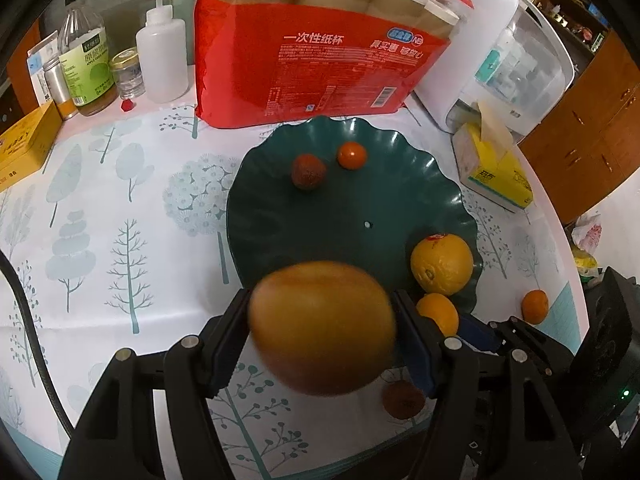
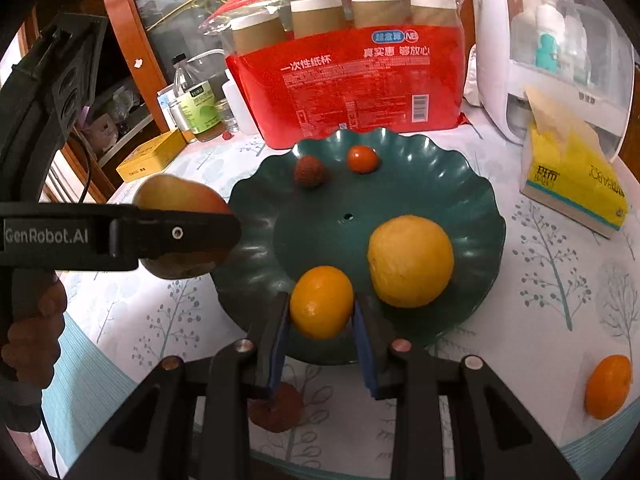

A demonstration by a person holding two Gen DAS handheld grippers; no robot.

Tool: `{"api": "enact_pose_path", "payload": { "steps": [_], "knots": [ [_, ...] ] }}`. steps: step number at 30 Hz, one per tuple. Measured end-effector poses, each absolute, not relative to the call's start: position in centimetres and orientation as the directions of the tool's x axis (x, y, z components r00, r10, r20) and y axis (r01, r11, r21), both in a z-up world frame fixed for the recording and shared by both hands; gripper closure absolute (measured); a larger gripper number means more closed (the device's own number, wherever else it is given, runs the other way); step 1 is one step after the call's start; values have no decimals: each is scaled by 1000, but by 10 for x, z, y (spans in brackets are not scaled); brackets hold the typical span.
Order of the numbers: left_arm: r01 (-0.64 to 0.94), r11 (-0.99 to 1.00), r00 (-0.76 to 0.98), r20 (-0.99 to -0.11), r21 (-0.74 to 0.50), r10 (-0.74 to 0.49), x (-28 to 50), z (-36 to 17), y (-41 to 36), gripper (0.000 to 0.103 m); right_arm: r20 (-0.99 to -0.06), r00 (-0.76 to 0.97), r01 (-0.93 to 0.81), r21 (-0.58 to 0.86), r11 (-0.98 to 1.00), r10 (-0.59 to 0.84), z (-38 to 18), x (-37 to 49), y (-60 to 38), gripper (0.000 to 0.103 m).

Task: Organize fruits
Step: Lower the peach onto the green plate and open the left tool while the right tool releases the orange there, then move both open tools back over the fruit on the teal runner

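A dark green scalloped plate (image 1: 360, 200) (image 2: 420, 192) holds a large yellow orange (image 1: 441, 264) (image 2: 410, 261), a lychee (image 1: 308, 172) (image 2: 309, 171) and a small red-orange fruit (image 1: 352, 155) (image 2: 362, 159). My left gripper (image 1: 322, 328) is shut on a yellow-red apple (image 1: 322, 326) (image 2: 176, 196) above the plate's near-left rim. My right gripper (image 2: 322, 304) is shut on a small orange (image 2: 322, 302) (image 1: 438, 312) over the plate's near edge. Another lychee (image 2: 276, 408) (image 1: 403, 399) and a tangerine (image 2: 608, 386) (image 1: 535, 306) lie on the tablecloth.
A red pack of paper cups (image 1: 320, 60) stands behind the plate. A white appliance (image 2: 560, 48) and a yellow tissue box (image 2: 572, 184) are at the right. Bottles (image 1: 86, 64) and a yellow box (image 1: 24, 144) are at the back left.
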State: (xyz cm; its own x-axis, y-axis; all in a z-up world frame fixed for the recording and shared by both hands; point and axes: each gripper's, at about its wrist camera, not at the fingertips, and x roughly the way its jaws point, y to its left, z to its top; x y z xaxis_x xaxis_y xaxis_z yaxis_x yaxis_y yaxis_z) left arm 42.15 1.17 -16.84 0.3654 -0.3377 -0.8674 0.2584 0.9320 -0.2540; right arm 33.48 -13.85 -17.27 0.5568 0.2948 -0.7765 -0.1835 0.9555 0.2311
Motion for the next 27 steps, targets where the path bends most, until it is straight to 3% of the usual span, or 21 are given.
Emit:
{"api": "enact_pose_path", "payload": {
  "steps": [2,6,18,27],
  "knots": [
    [279,922,365,-859,-267,-359,421,-166,9,31,-779,554,-180,233,955,295,-173,335,-139,70],
    [279,929,385,-858,-243,-339,421,-160,8,29,-775,559,-168,241,956,294,-169,334,-141,51],
    [245,934,426,-837,-260,-344,390,-122,27,27,-736,624,-124,238,963,262,-129,312,-157,39],
    [261,931,453,-820,-255,-351,346,-91,29,27,-706,673,-86,223,971,222,-95,273,-174,37]
  ]
}}
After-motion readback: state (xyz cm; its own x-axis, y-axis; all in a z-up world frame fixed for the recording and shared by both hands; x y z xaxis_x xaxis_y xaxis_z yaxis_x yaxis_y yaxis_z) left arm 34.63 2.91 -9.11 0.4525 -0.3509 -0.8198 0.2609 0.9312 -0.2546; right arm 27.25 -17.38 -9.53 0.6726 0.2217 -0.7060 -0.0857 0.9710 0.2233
